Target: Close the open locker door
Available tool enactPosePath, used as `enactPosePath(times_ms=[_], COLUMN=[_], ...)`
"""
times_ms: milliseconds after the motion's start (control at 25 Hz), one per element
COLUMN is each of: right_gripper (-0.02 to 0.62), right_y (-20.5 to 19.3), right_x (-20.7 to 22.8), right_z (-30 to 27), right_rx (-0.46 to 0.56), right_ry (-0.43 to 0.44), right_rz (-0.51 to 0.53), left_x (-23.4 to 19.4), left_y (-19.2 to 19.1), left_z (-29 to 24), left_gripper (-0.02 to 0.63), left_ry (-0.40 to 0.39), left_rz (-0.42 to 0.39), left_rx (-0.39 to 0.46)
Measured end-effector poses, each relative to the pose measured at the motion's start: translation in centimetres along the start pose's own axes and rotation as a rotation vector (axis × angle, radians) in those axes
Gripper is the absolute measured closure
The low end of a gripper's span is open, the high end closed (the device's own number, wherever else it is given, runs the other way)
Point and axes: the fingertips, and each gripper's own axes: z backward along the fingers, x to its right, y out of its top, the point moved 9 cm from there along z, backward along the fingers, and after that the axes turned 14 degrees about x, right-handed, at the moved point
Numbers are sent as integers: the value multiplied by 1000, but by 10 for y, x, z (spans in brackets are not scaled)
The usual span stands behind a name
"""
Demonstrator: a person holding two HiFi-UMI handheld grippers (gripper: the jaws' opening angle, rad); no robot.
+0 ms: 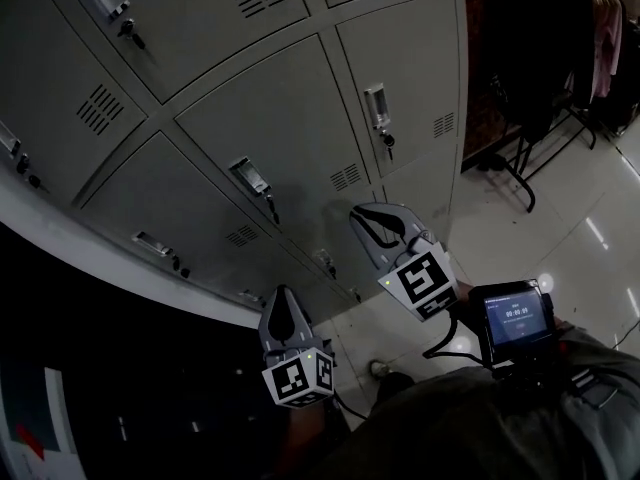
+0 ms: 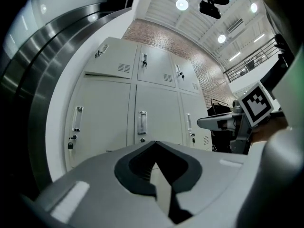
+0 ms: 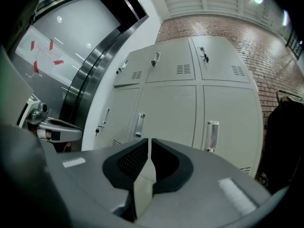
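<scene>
Lockers [image 1: 270, 98] fill the upper left of my head view, a grey bank that stands ahead of both grippers. The floor [image 1: 560, 238] runs off to the right, towards a clothes rack [image 1: 560, 78].

The relation I need is which way the open door lies from my grippers, and I cannot settle it. Every door I can see sits flush in its frame, in the head view and in both gripper views. No panel stands proud and no dark gap shows along an edge. I judge that the open door is either outside these views or already pushed home.

The right gripper [image 1: 362, 216] is held higher and reaches further towards the bank, its tips over the lower row of doors. The left gripper [image 1: 283, 290] hangs lower and further back. If a door on this stretch needs a push, the right one is the nearer tool. Neither touches the lockers.

The doors are tall plain metal panels, long axis upright. Each has a recessed handle [image 1: 252, 176], a small lock below it and a vent slot to one side.

In its own view the left gripper [image 2: 154, 142] is closed, tips meeting on nothing. The right gripper [image 3: 148, 140] is closed too, with only a thin slit between the jaws and nothing in it.
</scene>
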Motion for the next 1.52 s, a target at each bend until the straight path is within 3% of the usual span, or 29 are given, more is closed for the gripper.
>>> enactPosePath(times_ms=[360, 600, 840, 1240, 1520], right_gripper=[584, 587, 588, 588, 588], right_y=[24, 41, 56, 74, 83], right_x=[42, 48, 31, -49, -85], right_z=[134, 187, 216, 249, 281], right_rx=[16, 16, -3, -55, -70], right_ry=[40, 36, -11, -81, -79], right_rz=[-33, -48, -33, -33, -46], left_x=[127, 168, 173, 135, 132], left_y=[28, 48, 67, 77, 88], left_z=[66, 93, 111, 172, 212], left_gripper=[604, 604, 604, 604, 604], left_ry=[48, 30, -9, -64, -64], left_rz=[-46, -69, -47, 4, 5], left_rx=[-22, -24, -4, -21, -9])
